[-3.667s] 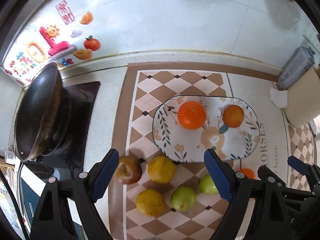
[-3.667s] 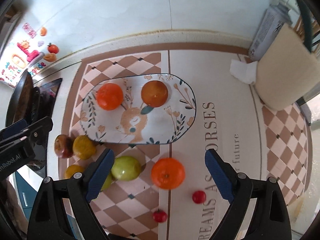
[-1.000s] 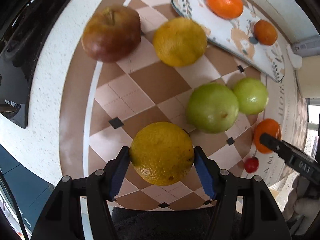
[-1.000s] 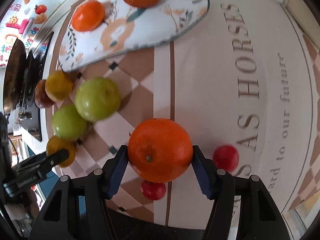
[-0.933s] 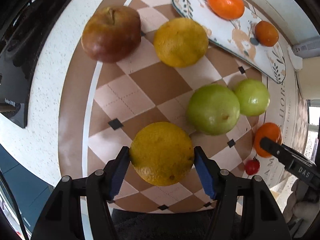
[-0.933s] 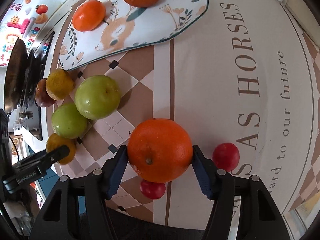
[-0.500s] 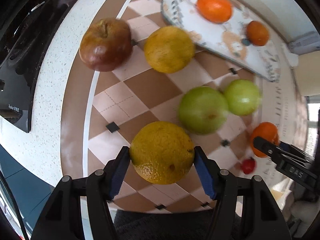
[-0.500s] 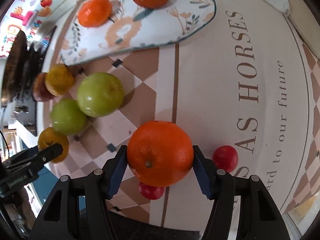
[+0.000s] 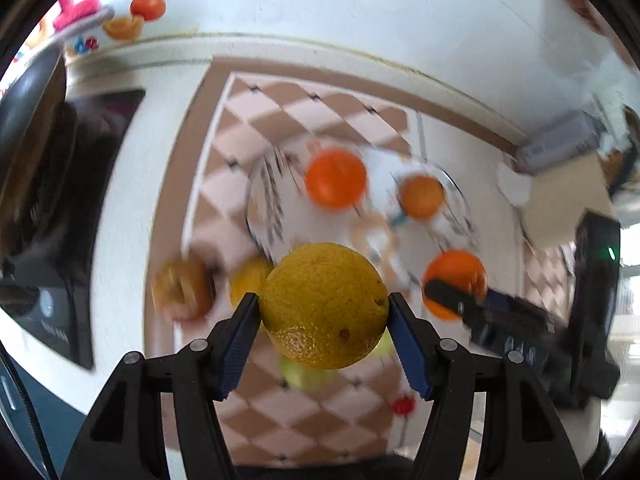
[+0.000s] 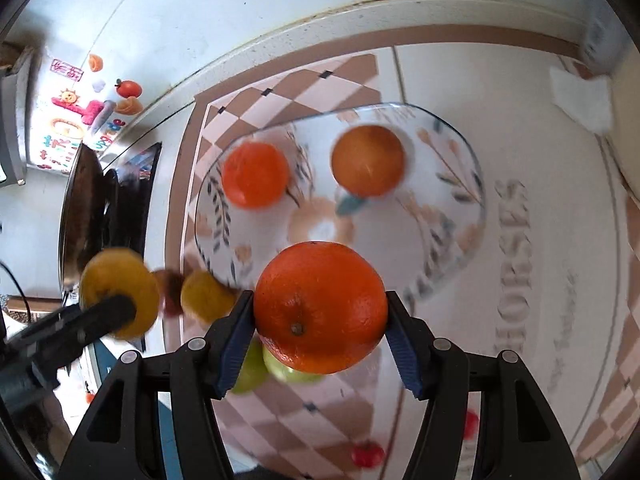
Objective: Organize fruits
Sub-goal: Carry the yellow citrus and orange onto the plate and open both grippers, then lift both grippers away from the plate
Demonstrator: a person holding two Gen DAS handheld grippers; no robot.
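We had the yellow orange [image 9: 324, 306] clamped in the left gripper [image 9: 324, 320] and the orange [image 10: 320, 318] in the right gripper [image 10: 320, 320], both above the plate [image 10: 460, 184]; either could roll off on release

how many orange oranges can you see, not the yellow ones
3: two on the floral plate, a bright one left and a duller one right, and one clamped in the right hand-held gripper. Others may hide behind it.
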